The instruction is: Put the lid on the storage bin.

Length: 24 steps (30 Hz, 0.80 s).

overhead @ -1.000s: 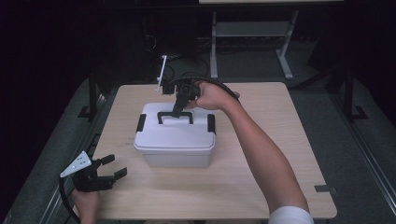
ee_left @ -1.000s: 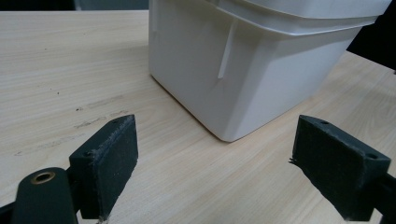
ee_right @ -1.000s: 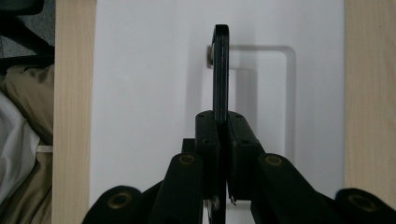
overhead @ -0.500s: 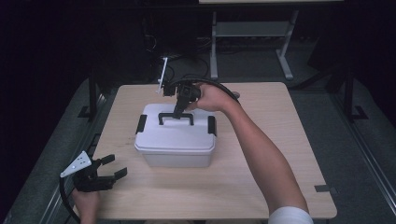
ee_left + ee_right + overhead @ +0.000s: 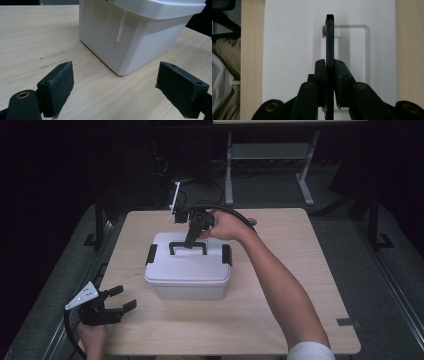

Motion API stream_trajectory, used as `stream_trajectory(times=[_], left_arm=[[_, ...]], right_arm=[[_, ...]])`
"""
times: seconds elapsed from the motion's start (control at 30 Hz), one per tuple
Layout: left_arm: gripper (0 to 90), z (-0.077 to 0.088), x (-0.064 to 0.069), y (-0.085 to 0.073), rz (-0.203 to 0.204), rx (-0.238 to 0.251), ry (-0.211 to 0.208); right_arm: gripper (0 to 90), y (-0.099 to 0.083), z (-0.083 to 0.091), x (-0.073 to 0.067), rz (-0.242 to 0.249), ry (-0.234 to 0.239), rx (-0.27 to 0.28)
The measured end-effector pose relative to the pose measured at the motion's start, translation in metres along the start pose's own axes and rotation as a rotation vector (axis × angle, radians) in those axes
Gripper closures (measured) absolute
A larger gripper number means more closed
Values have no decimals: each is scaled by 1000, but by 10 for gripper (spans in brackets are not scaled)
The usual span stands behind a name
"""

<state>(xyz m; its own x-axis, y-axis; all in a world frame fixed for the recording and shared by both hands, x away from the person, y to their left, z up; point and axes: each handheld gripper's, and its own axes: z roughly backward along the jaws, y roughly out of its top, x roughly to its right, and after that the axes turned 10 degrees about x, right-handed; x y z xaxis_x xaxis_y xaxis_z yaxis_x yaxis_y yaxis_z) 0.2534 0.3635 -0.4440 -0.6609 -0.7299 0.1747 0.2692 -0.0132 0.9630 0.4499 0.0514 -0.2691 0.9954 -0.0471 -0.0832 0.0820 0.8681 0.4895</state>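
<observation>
White rectangular plastic box (image 5: 189, 270) sitting closed on pale wood-grain bench (image 5: 280, 320), right gripper (image 5: 330, 75) jaws clenching its thin black handle (image 5: 330, 37), just easing, left gripper (image 5: 115, 85) jaws resting released nearby.

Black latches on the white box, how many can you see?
2: one latch on the box's left end, one on its right end. Others may be hidden.

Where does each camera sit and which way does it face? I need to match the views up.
High view: above the person's side, looking forward and down at the table; both forearms show.
Left gripper view: on the left gripper, looking level at the white box.
Right gripper view: on the right gripper, looking down on the box's black handle.
All share the box.
</observation>
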Motion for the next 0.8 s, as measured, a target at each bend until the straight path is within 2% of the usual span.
stream_trajectory(times=[0.47,0.63,0.8], left_arm=[[134,-1,0,0,-7,-4,1],[134,-1,1,0,-8,-5,-1],[134,-2,1,1,-10,-6,-2]], right_arm=[[689,-14,12,-1,-31,-14,38],[623,-24,22,-2,-49,-37,63],[618,-36,32,-3,-70,-51,86]])
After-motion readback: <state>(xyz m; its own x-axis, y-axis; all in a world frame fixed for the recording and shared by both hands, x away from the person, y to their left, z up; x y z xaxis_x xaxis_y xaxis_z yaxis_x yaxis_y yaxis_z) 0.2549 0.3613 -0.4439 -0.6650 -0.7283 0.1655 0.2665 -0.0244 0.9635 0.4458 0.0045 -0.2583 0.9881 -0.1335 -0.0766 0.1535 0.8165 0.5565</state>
